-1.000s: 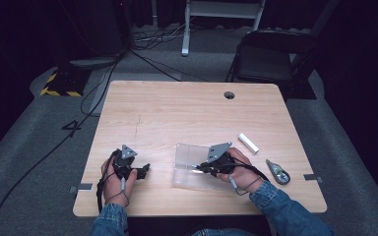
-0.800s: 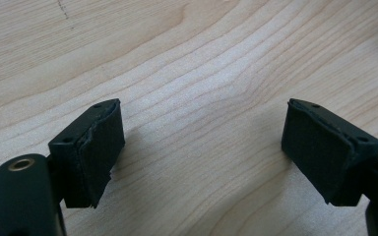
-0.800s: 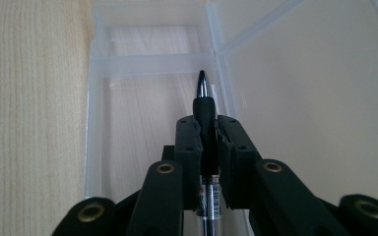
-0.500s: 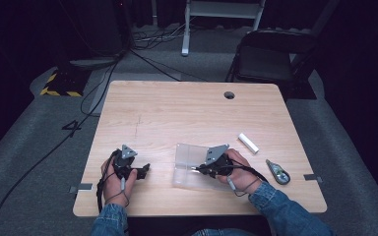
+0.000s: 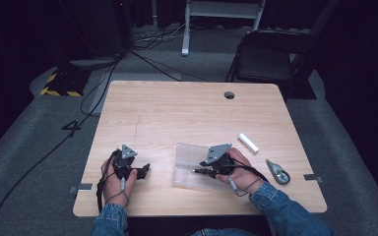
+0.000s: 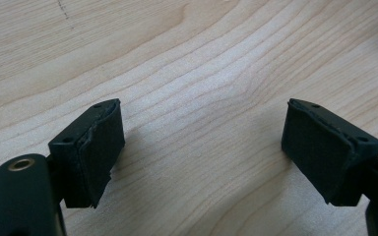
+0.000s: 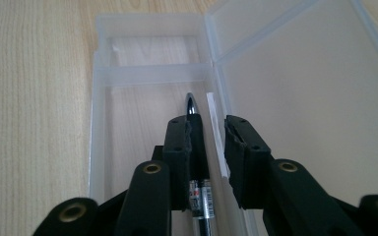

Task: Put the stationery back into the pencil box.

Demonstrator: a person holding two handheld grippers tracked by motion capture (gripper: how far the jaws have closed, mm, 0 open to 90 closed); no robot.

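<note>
1. Right gripper [image 7: 210, 147] sits inside the open clear case [image 7: 152, 78], jaws slightly apart. The pen [image 7: 197, 162] lies between them against the left pad; whether it is clamped I cannot tell.
2. Pen's long axis runs along the jaws and the tray's length, tip away from the hand.
3. Left gripper [image 6: 202, 147] is wide open and empty, resting on the worktop [image 5: 187, 113] well left of the case.
4. A white cylinder [image 5: 248, 142] and small tool [image 5: 278, 171] lie right of the case, obstructing nothing.
</note>
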